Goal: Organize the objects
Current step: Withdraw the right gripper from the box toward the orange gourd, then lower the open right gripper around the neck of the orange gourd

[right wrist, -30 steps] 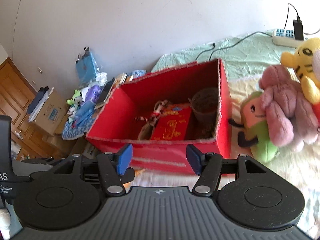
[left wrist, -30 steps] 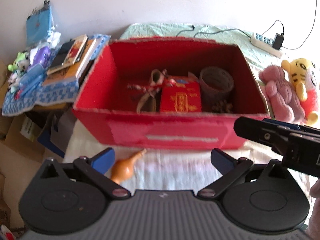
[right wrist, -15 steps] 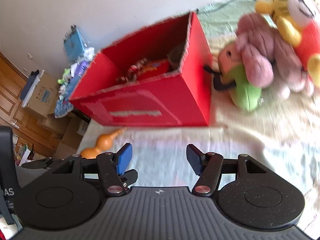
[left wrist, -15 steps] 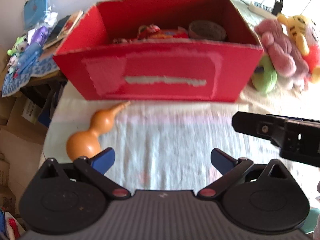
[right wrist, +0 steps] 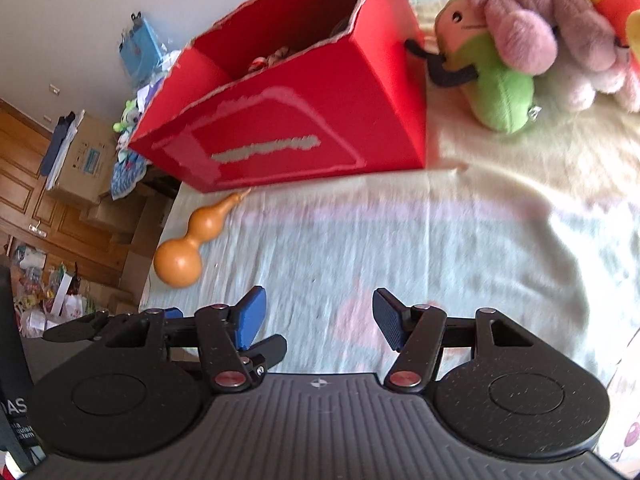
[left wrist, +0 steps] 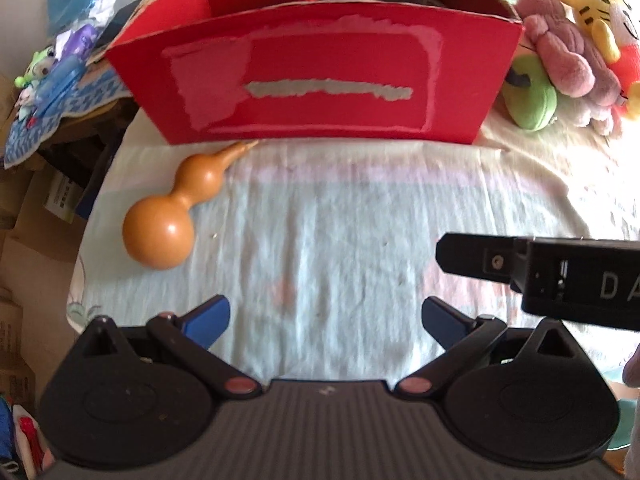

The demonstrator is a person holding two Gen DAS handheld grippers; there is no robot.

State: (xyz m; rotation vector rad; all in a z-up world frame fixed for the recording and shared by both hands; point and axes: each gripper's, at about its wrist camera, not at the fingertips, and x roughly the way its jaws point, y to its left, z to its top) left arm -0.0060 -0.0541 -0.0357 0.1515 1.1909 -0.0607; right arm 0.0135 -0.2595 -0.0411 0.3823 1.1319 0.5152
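Near the bed's left edge lies an orange gourd (left wrist: 168, 216), its tip touching the red box (left wrist: 320, 76). Plush toys (right wrist: 520, 36) crowd the box's right side. Both tongs, left gripper (left wrist: 326, 320) and right gripper (right wrist: 318, 316), gape wide and empty above the pale blanket (left wrist: 360, 220).

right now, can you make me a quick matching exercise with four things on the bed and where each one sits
Things:
1. orange gourd
2. red box
3. green plush
4. left hand-held gripper

Places:
A. hangs open over bare blanket
B. right of the box, against its side
C. lying in front of the box's left corner
D. at the back, holding a few items

Pairs: 1-C, 2-D, 3-B, 4-A
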